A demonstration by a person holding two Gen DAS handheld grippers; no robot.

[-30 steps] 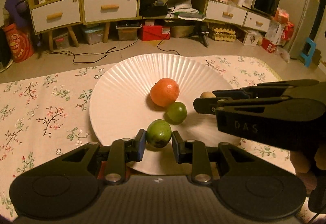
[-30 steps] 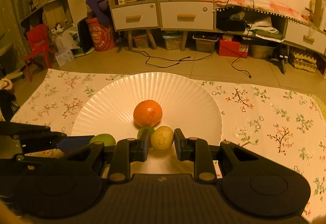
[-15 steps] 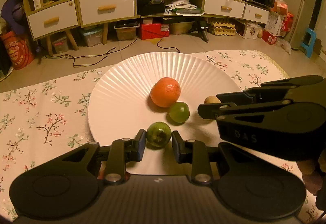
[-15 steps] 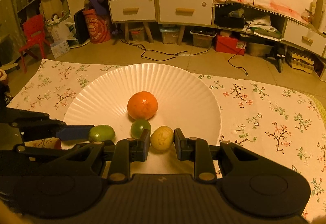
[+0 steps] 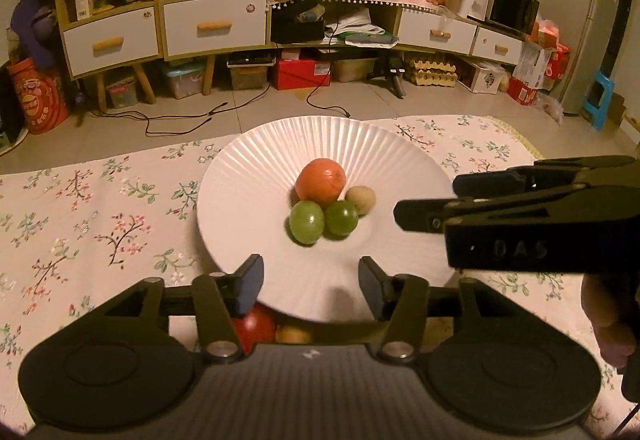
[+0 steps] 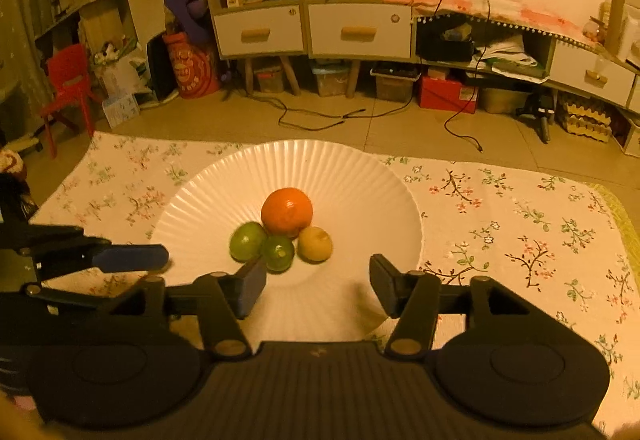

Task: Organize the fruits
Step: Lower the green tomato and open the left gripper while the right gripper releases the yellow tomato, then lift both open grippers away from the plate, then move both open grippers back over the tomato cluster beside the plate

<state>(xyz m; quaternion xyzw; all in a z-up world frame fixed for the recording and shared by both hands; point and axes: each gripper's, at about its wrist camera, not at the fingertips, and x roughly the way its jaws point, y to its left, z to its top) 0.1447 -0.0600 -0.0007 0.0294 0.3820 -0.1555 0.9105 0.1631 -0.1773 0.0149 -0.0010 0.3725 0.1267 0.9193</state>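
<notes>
white plate (image 5: pixel 248 176) rim beside floral cloth (image 5: pixel 100 200)

A white ribbed plate (image 5: pixel 248 176) sits on a cream cloth (image 5: pixel 80 208) printed with small pink and green flower sprigs. In it lie an orange fruit (image 5: pixel 321 180), two green fruits (image 5: pixel 307 221) (image 5: pixel 341 218) and a yellowish-brown one (image 5: pixel 361 199). Both grippers (image 5: pixel 311 282) (image 6: pixel 318 290) are black with dark blue pads (image 5: pixel 251 282), and a red fruit (image 5: pixel 254 330) shows below the plate's near edge.
</notes>
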